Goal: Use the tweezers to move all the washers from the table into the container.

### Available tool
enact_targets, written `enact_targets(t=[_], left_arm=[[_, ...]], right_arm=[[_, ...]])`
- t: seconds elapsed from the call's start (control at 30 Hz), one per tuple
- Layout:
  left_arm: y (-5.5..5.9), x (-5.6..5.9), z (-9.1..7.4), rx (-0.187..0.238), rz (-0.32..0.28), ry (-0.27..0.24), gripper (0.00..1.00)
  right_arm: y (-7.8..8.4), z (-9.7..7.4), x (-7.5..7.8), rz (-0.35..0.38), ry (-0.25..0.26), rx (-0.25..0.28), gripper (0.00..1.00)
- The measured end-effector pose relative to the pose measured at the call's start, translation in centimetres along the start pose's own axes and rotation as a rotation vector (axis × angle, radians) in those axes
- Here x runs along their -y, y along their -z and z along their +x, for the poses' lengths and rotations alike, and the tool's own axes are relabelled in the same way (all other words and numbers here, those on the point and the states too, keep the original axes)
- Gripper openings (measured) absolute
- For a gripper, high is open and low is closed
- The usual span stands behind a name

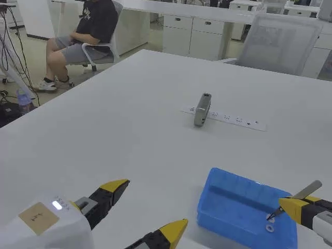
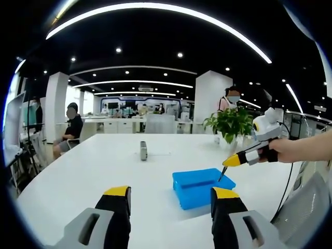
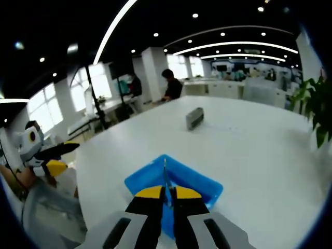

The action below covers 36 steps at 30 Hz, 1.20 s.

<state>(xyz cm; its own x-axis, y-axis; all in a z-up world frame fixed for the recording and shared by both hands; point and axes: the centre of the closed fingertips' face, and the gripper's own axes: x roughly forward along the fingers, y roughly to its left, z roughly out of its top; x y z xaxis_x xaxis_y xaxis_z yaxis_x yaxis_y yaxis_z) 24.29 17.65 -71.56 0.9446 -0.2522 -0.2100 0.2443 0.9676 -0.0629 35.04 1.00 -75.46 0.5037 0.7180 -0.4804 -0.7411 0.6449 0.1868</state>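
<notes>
A blue container [image 1: 236, 199] sits on the white table near its front right. My right gripper [image 1: 291, 205] is shut on grey tweezers [image 1: 306, 191], whose tip points down into the container next to two small white washers [image 1: 271, 224]. In the right gripper view the tweezers [image 3: 165, 179] stick out from the shut gripper [image 3: 166, 193] over the blue container [image 3: 181, 176]. My left gripper [image 1: 145, 207] hovers open and holds nothing, left of the container. In the left gripper view the gripper [image 2: 171, 193] stands wide apart in front of the container [image 2: 199, 188].
A grey device [image 1: 202, 109] stands on a white power strip [image 1: 228, 118] mid-table. A person sits on a chair [image 1: 85, 31] at the far left; an office chair [image 1: 280, 44] is beyond the far edge. A potted plant [image 2: 229, 124] stands at one table end.
</notes>
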Motion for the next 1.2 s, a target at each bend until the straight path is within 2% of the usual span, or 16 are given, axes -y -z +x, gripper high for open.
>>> enact_targets(t=[0.2,0.5,0.9,1.2], left_arm=[[0.0,-0.2,-0.1,0.001,0.007,-0.011,0.59],[0.0,-0.2,0.0,0.002,-0.001,-0.006,0.61],[-0.1,-0.1,0.0,0.008,-0.008,-0.002,0.62],[-0.2,-0.1,0.0,0.016,-0.013,0.0,0.63]], right_arm=[[1.0,1.4,0.6,-0.002,-0.006,-0.031,0.03],[2.3,2.5,1.3,0.002,-0.004,-0.067,0.03],[3.1,3.6,2.5,-0.028,-0.001,-0.097,0.03],[3.2,3.9,2.6,-0.044,0.001,-0.108,0.03]])
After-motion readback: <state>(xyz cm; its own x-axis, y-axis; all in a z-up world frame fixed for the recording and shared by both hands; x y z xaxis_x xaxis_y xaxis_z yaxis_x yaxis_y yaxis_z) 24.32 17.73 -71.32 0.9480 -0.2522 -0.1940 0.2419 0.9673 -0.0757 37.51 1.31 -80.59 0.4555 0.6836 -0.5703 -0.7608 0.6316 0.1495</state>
